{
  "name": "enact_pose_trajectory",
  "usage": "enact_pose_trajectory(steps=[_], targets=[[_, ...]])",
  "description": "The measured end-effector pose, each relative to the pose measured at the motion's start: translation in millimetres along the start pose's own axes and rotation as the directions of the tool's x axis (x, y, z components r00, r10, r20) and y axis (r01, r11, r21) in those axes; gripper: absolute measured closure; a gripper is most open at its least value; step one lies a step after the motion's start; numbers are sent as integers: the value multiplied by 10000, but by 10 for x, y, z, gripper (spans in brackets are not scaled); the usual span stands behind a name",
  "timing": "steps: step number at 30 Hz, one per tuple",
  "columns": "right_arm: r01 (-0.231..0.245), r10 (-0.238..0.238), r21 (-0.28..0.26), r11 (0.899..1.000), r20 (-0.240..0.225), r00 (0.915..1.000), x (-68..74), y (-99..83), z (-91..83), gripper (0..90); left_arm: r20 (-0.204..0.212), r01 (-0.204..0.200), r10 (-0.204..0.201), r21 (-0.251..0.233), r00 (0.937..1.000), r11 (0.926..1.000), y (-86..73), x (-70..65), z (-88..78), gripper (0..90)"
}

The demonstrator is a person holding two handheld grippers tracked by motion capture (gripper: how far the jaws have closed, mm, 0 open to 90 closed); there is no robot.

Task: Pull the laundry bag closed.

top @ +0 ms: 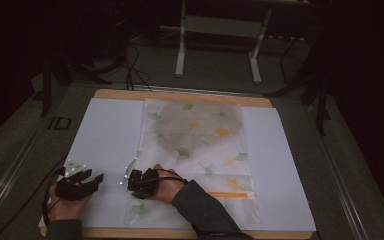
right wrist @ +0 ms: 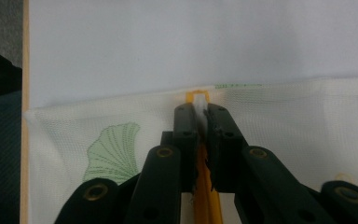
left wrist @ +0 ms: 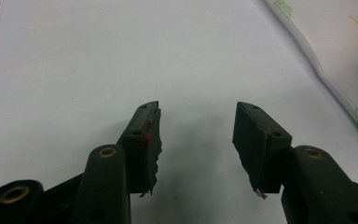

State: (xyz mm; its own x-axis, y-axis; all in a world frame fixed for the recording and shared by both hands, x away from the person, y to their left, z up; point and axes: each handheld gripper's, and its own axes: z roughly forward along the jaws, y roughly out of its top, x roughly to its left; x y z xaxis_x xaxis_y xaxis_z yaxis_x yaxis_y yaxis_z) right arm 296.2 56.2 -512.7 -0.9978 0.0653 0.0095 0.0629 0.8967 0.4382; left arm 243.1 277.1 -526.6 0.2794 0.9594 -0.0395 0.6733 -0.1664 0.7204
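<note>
Overhead, the mesh bag (top: 200, 150) lies mid-table on the white sheet (top: 105, 135), the right gripper (top: 130, 181) at its 7 o'clock corner. The left gripper (left wrist: 196, 140) (2 jaws spread, holding nothing) hovers over bare sheet. The right gripper (right wrist: 201, 116) pinches the bag's orange zipper (right wrist: 197, 96) at 12 o'clock.

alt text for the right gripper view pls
The right gripper is closed on the orange zipper pull at the edge of a white mesh bag printed with green ginkgo leaves, lying on a white sheet.
</note>
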Motion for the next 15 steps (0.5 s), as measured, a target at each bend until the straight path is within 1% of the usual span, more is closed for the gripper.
enact_pose_trajectory(steps=[4, 6, 9, 10, 14, 15], targets=[[159, -158, -25, 9999, 164, 9997, 15, -13, -11, 843, 102, -28, 28, -3, 9999, 10000, -1, -7, -3, 521], [127, -126, -60, 9999, 233, 9996, 23, -34, -18, 843, 190, -103, 103, 23, 9998, 9999, 0, -18, -8, 537], [126, -121, -208, 9997, 227, 9997, 18, -61, -27, 844, 334, -167, 164, 79, 9993, 9998, 4, -39, -11, 546], [56, -51, -257, 9997, 200, 9998, 20, -68, -31, 844, 380, -182, 179, 78, 9991, 9998, 5, -48, -11, 547], [96, -89, -336, 9994, 221, 9997, 28, -83, -36, 845, 605, -246, 239, 96, 9979, 9997, 7, -94, -34, 550], [96, -89, -352, 9993, 204, 9998, 28, -86, -41, 845, 761, -299, 290, 108, 9967, 9995, 8, -111, -43, 550]])
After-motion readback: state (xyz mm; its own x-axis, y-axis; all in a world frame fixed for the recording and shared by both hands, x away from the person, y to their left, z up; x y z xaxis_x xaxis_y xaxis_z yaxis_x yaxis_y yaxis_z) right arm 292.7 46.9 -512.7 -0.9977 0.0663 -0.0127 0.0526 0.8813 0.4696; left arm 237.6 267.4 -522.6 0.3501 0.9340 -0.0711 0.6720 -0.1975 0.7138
